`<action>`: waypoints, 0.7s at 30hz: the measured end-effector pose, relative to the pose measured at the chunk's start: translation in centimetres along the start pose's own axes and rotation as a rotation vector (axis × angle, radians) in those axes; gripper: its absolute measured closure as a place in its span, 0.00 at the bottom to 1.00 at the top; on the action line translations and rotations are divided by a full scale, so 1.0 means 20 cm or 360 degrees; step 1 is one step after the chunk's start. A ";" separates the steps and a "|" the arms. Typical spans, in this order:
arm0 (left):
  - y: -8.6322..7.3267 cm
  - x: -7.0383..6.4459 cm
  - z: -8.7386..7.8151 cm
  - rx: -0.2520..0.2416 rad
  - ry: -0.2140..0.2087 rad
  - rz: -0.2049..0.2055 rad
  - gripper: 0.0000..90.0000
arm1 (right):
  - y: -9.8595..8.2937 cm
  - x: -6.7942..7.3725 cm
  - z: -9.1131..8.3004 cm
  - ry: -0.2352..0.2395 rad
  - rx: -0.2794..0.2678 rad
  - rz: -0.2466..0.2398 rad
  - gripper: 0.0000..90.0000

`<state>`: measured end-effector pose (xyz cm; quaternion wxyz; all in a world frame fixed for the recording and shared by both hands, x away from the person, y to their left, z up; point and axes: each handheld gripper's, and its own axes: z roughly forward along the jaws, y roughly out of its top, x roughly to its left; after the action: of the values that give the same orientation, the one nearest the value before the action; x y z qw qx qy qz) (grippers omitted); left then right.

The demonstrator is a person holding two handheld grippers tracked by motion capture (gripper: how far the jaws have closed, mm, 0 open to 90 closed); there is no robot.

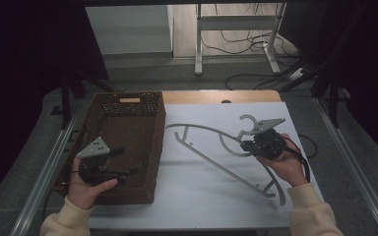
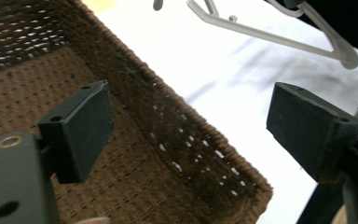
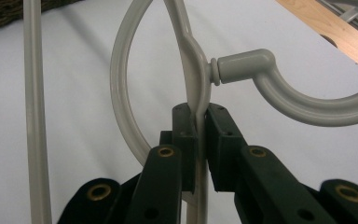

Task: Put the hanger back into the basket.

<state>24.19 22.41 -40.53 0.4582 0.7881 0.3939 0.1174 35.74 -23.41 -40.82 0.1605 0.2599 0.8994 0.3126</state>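
Observation:
A grey plastic clothes hanger (image 1: pixel 216 157) lies across the white table top, its hook (image 1: pixel 248 119) toward the far side. My right gripper (image 1: pixel 254 144) is shut on the hanger's curved top bar, just below the hook (image 3: pixel 279 88); the black pads (image 3: pixel 185 126) pinch the thin grey bar (image 3: pixel 198 100). My left gripper (image 1: pixel 130 160) is open and hovers over the near right corner of a dark brown wicker basket (image 1: pixel 98 110). Between its wide-apart pads (image 2: pixel 86 128) I see the basket's right wall (image 2: pixel 177 140), with nothing held.
The basket (image 2: pixel 28 93) holds nothing that I can see and sits on the left half of the table. A bare wooden strip (image 1: pixel 216 96) runs along the table's far edge. Beyond it stand a white metal frame (image 1: pixel 236 29) and loose cables on the floor.

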 end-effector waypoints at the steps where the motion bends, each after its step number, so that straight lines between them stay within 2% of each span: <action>1: 0.01 0.00 0.00 0.0002 -0.0033 -0.0006 0.17 | 0.00 0.00 0.00 -0.0001 -0.0003 -0.0005 0.91; 4: 0.02 0.03 0.01 0.0002 -0.0133 -0.0021 0.18 | -0.01 0.01 -0.01 0.0010 -0.0002 -0.0024 0.91; 8: 0.05 0.08 0.03 0.0018 -0.0347 -0.0036 0.18 | -0.02 0.01 -0.01 0.0020 0.0002 -0.0038 0.91; 10: 0.07 0.10 0.04 0.0030 -0.0415 -0.0039 0.18 | -0.02 0.01 -0.01 0.0023 0.0000 -0.0048 0.91; 14: 0.14 0.12 0.06 0.0066 -0.0427 -0.0005 0.19 | -0.01 0.02 -0.02 0.0047 -0.0024 -0.0084 0.91; 21: 0.28 0.12 0.12 0.0149 -0.0436 0.0028 0.21 | 0.00 0.04 -0.02 0.0078 -0.0033 -0.0205 0.91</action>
<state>29.87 21.21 -37.75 0.4694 0.8207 0.3258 -0.0058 34.83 -23.06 -40.52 0.1610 0.1923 0.9146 0.3171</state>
